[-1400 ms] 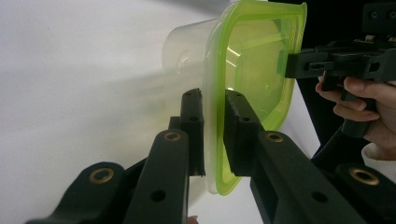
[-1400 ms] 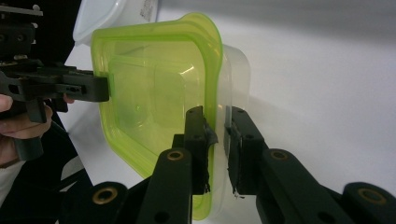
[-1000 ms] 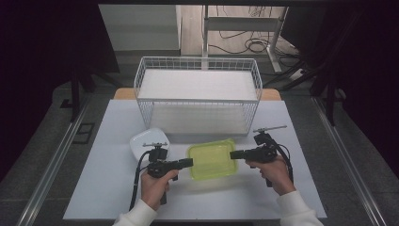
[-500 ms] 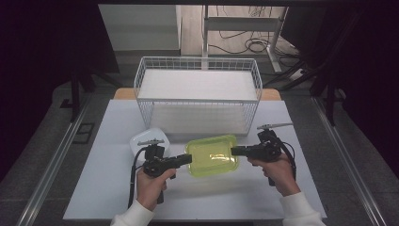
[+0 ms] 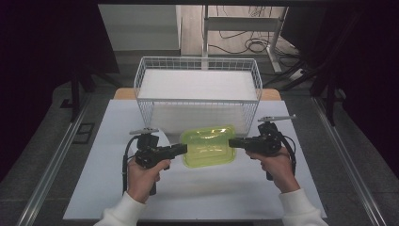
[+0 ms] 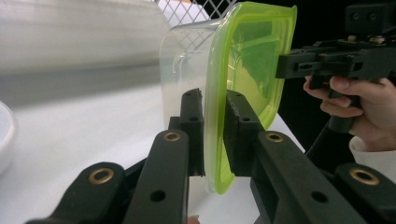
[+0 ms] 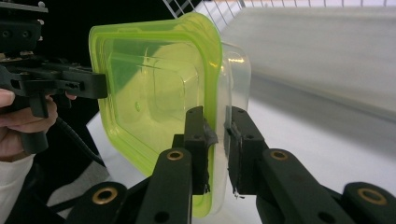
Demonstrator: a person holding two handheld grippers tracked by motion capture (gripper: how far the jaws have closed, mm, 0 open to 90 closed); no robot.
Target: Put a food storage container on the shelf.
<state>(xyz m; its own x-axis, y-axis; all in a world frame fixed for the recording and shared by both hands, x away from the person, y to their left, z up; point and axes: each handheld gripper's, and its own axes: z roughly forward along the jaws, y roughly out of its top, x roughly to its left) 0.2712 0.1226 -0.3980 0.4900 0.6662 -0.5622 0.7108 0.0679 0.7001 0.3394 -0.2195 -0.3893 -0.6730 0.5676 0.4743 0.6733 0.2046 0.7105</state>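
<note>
A clear plastic container with a yellow-green lid hangs above the white table, held level between both grippers in front of the basket. My left gripper is shut on its left rim. In the left gripper view the black jaws pinch the lid's edge, with the clear body on their left. My right gripper is shut on the opposite rim. The right gripper view shows the jaws clamped on lid and wall together. Each gripper view also shows the other gripper at the far rim.
A white wire basket with a white liner stands just behind the container. A white bowl lies on the table under and beside my left hand. Dark floor and metal rails flank the table.
Both grippers have risen together with the lidded container between them, and it now sits higher in the picture, closer to the basket's front wall. The left hand now covers most of the white bowl.
</note>
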